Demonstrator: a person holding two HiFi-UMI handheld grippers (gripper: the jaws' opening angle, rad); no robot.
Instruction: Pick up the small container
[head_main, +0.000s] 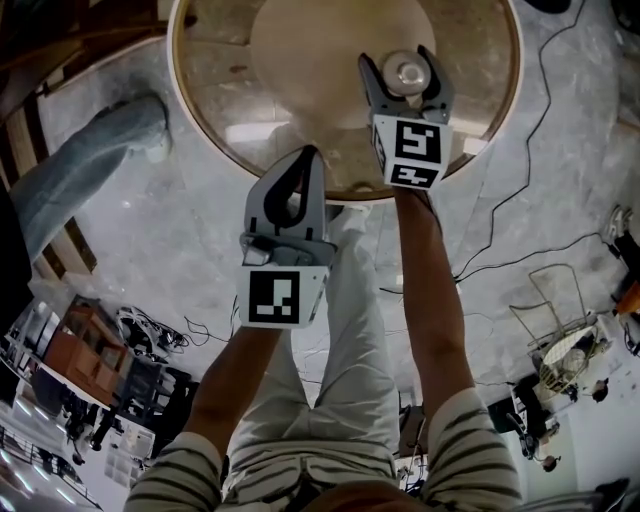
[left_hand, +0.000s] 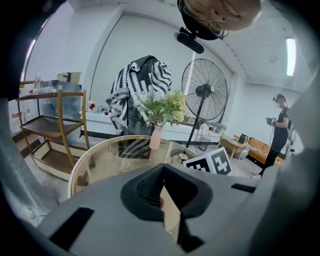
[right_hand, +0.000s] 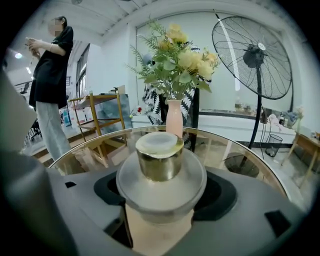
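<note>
2 grippers work over 1 round glass table (head_main: 205, 70), and only the right gripper (head_main: 401, 60) matters for the lift. It reaches in over the near part of the glass, with the container (head_main: 407, 72) straight between its jaws, not ahead or off to a side. The left gripper (head_main: 306, 156) hangs at the table's near edge, well apart from it, jaws together on nothing.

I judge the right jaws closed on the container: the dark pads (right_hand: 111, 191) meet its wide frosted body on both sides. It stands upright, gold cap on top, so its axis is vertical and the pull should go straight up.

From the head view I get the placing on the table, but the cap hides the contact. The right gripper view shows that contact and a pink vase (right_hand: 174, 117) just behind. Neither view tells me whether the base has left the glass.
</note>
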